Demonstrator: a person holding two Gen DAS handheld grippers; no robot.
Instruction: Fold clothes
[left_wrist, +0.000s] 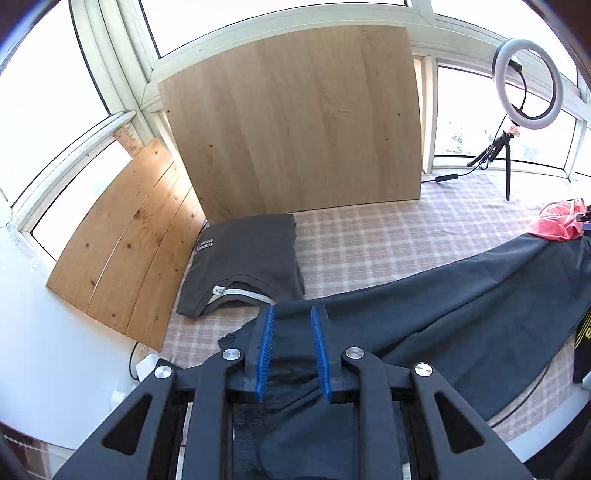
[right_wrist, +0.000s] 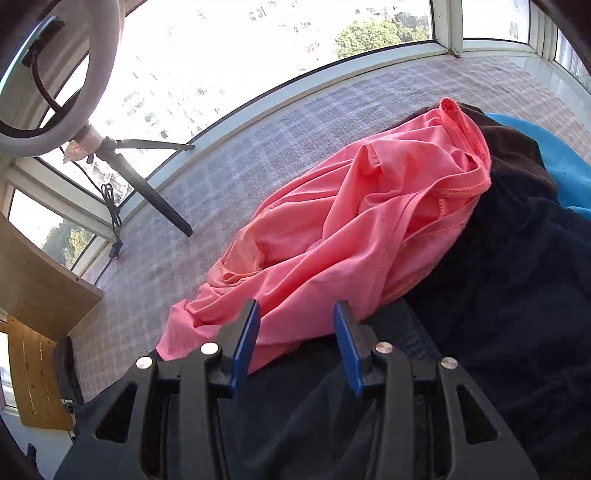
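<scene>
A dark grey garment (left_wrist: 424, 325) lies spread across the checked cloth (left_wrist: 388, 247), running from the front left toward the far right. My left gripper (left_wrist: 292, 312) stands over its left end, open, the jaws part-way apart with dark fabric showing between and under the blue pads (left_wrist: 266, 347). A folded dark grey T-shirt (left_wrist: 243, 266) lies just beyond it. My right gripper (right_wrist: 297, 310) is open wide above the dark garment (right_wrist: 295, 398), its tips at the near edge of a crumpled pink garment (right_wrist: 351, 229). From the left wrist, the pink garment (left_wrist: 557, 221) shows at the far right.
A large wooden board (left_wrist: 295, 122) leans on the window behind the folded shirt, with a pine plank panel (left_wrist: 125, 243) to its left. A ring light on a tripod (left_wrist: 528, 85) stands back right. Behind the pink garment lie dark clothes (right_wrist: 517, 258) and a blue one (right_wrist: 569, 166).
</scene>
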